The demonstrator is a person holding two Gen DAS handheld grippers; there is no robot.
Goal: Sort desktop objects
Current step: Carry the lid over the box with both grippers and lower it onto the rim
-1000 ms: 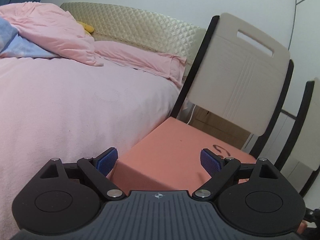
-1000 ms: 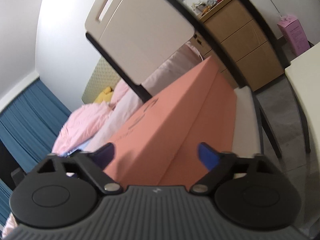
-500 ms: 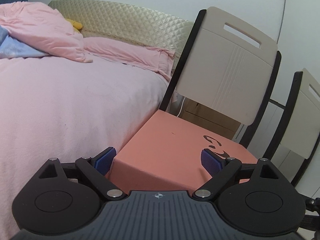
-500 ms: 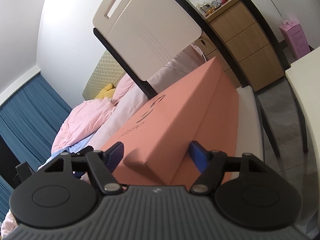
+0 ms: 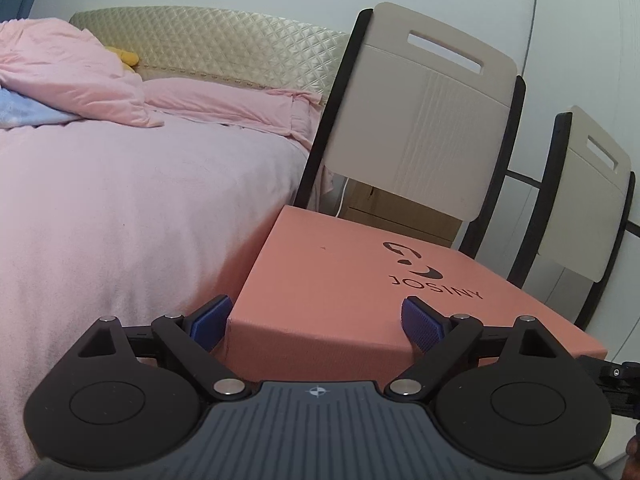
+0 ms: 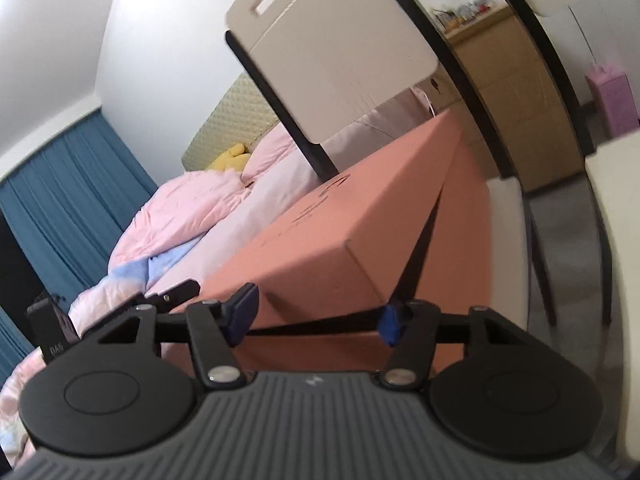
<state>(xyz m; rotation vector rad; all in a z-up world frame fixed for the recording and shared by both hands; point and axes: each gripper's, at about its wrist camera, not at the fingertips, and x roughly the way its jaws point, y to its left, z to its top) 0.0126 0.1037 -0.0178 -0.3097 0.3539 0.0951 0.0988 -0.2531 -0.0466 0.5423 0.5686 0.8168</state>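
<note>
Left wrist view is showing the left gripper (image 5: pixel 318 320) with its jaws spread wide, one blue pad (image 5: pixel 210 322) sitting just outside the near left corner of the box (image 5: pixel 340 280) and the other over the lid; neither pad is visibly pressing the card. Box is salmon-coloured, is bearing the dark lettering "JOSINY", and is resting on the seat of a chair (image 5: pixel 420 120), just beside the bed (image 5: pixel 120 220). A second chair (image 5: pixel 592 192) is standing to the right. Right wrist view is showing the right gripper (image 6: pixel 316 314) straddling the opposite near corner of the box (image 6: pixel 340 232), jaws also apart; the lid is sitting raised and tilted, with a dark gap opening above the base. Whether the pads are gripping the lid cannot be told. A curtain (image 6: pixel 60 200) is hanging behind the bed (image 6: pixel 180 216).
</note>
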